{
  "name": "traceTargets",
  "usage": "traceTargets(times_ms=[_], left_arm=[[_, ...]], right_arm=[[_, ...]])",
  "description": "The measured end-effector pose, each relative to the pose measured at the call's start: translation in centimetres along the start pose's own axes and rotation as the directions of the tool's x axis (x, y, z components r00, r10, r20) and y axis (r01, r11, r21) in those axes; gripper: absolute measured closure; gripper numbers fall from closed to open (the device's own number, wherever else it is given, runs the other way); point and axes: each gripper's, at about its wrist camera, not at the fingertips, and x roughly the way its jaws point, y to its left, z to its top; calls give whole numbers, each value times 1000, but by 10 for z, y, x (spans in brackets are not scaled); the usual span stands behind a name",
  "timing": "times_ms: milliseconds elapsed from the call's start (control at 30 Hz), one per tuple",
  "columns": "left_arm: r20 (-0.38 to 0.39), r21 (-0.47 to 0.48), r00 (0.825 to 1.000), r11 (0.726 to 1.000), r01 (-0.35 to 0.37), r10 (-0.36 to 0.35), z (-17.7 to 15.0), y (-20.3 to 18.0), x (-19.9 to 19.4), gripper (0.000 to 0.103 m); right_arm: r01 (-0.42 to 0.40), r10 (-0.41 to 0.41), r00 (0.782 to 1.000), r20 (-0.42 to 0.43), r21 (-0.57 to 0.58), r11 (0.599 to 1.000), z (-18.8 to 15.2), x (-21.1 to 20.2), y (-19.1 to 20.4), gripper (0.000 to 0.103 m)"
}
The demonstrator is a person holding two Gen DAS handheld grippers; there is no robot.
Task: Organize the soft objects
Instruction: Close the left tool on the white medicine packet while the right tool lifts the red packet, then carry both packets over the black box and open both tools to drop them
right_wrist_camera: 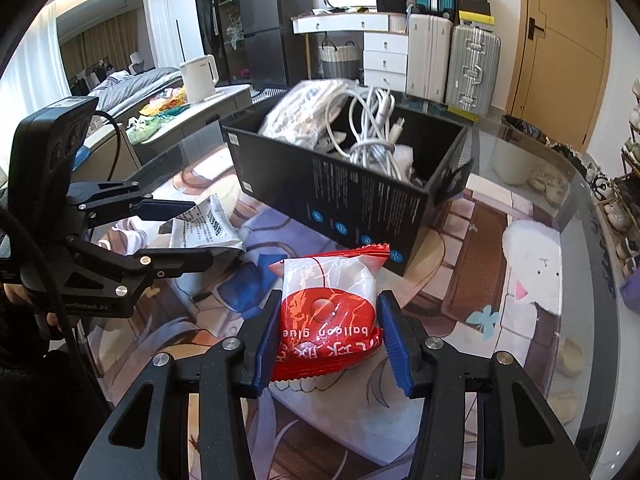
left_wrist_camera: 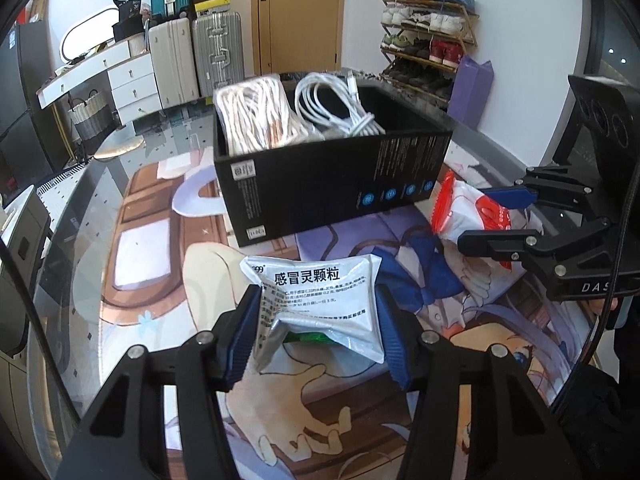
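Left wrist view looks across a glass-topped table (left_wrist_camera: pixel 120 168) laid over a cartoon-print mat (left_wrist_camera: pixel 168 248), in a lived-in room: a wooden door (left_wrist_camera: pixel 298 12) at 12 o'clock, suitcases (left_wrist_camera: pixel 196 56) and a white chest of drawers (left_wrist_camera: pixel 130 80) toward 10 o'clock, a shoe rack (left_wrist_camera: pixel 430 36) at 1 o'clock. A black box (left_wrist_camera: pixel 332 184) stands on the table just beyond the centre, with white cables (left_wrist_camera: pixel 340 108) and a bag of cord (left_wrist_camera: pixel 252 116) poking above its rim.

At 6 o'clock the left tongs (left_wrist_camera: pixel 316 336) pinch a silver sachet (left_wrist_camera: pixel 320 300), its sides crumpled inward between the blue pads; a green patch beneath it is too hidden to name. No earlier picture shows the closing itself. At 3 o'clock the right tongs (left_wrist_camera: pixel 496 216) hold a red and white packet (left_wrist_camera: pixel 468 208), partly covered by the fingers.

Right wrist view shows the same packet (right_wrist_camera: pixel 328 312) gripped at 6 o'clock, lifted near the box (right_wrist_camera: pixel 344 200). At 9 o'clock the left tongs (right_wrist_camera: pixel 196 232) carry the sachet (right_wrist_camera: pixel 208 228). A bed (right_wrist_camera: pixel 132 88), a kettle (right_wrist_camera: pixel 198 78) and a dark fridge (right_wrist_camera: pixel 264 24) sit behind. What lies deeper inside the box is hard to make out.
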Motion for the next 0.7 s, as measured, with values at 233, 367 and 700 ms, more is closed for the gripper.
traceTargets(times_ms=[233,367,700], left_arm=[[64,-31,998,1000,4,-2,5,6,-17,48],[96,-47,995,999,3,2,7,9,-25,48],[141,-63,990,998,-21,30,20,14,-34,48]], right_arm=[[-11,11,998,54,-12,1000,3,-14,4,55],[-17,18,996,89,-14,1000,5,-22,8,55],[-4,3,986,166,1,1000,12,-44,5,55]])
